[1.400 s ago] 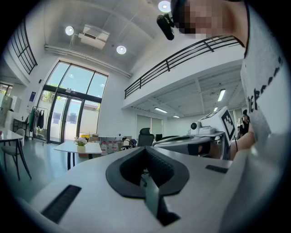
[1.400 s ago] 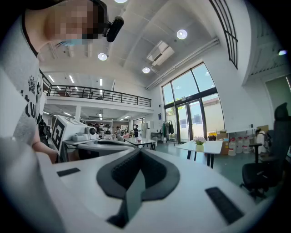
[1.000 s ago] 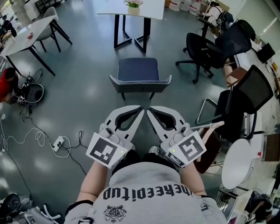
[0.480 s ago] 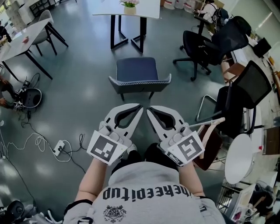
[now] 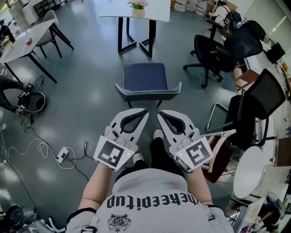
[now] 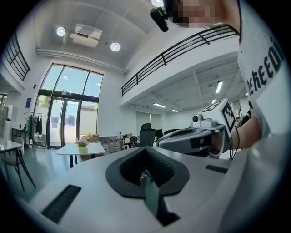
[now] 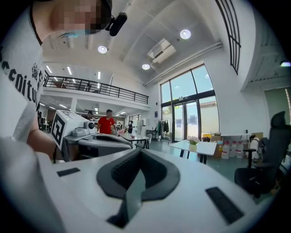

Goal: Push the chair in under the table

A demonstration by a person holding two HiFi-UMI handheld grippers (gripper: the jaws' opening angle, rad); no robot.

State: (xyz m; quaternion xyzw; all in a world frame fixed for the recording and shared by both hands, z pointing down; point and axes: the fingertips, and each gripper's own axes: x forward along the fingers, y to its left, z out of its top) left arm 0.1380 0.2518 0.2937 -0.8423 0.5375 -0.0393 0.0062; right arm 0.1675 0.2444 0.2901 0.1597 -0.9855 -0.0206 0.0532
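A chair with a blue seat [image 5: 145, 76] and a grey back [image 5: 149, 91] stands on the grey floor, its back toward me. Beyond it stands a white table [image 5: 157, 10] on black legs, with a flower pot [image 5: 138, 5] on top. There is a gap of floor between chair and table. My left gripper [image 5: 146, 110] and right gripper [image 5: 159, 113] are side by side just short of the chair's back, both shut and holding nothing. The left gripper [image 6: 144, 149] points at the table [image 6: 82, 149]. The right gripper [image 7: 138, 152] also sees the table [image 7: 200, 146].
Black office chairs [image 5: 211, 50] and a mesh-backed one [image 5: 257, 98] crowd the right side. Another white table [image 5: 27, 34] stands far left. Cables and a power strip [image 5: 61, 154] lie on the floor at left. A round white table [image 5: 248, 170] is near right.
Both grippers, still shut and side by side, have edged forward and slightly down toward the chair's back. A foot now shows beneath them. The chair has not moved.
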